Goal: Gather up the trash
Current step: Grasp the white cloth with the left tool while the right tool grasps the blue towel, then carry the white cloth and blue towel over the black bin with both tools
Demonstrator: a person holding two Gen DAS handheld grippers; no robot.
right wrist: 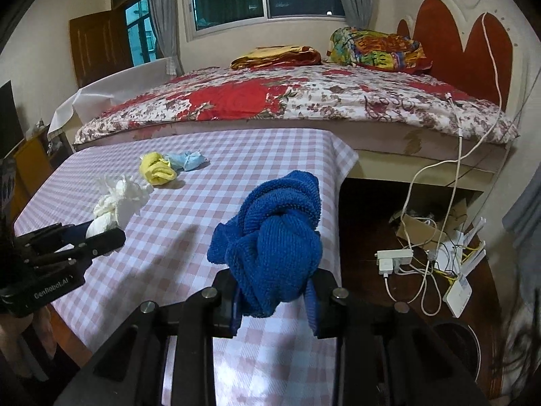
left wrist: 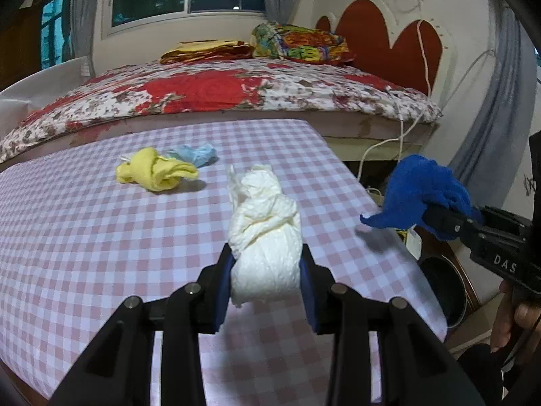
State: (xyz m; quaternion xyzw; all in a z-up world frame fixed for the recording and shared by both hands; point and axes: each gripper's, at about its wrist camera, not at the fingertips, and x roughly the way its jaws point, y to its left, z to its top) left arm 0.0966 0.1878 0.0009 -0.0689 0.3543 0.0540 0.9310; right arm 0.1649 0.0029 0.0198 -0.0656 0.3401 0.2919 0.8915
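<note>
A crumpled white paper wad (left wrist: 265, 233), soft and creased into a knotted lump, was held clear of the worktop (left wrist: 101, 243) between the blue pads of the left hand-held gripper (left wrist: 267, 272), whose jaws were narrowed and pressed on its sides. A knotted blue terry-cloth rag (right wrist: 274, 237), looped and ribbed in texture, was clamped in the same way by the right hand-held gripper (right wrist: 275, 299); no earlier view was at hand to judge any jaw motion.

Two more wads were left lying on the pink-and-white checked cloth at about 11 o'clock from the left gripper: a twisted yellow cloth wad (left wrist: 155, 171) and, touching it behind, a small pale-blue crumpled wad (left wrist: 196, 154). Four wads were counted in all, two held and two lying.

The worktop's far edge was met by a bed with a red floral quilt (left wrist: 203, 91). Its right edge dropped to a floor cluttered with white cables (right wrist: 422, 253), while open checked surface was seen around the lying wads.
</note>
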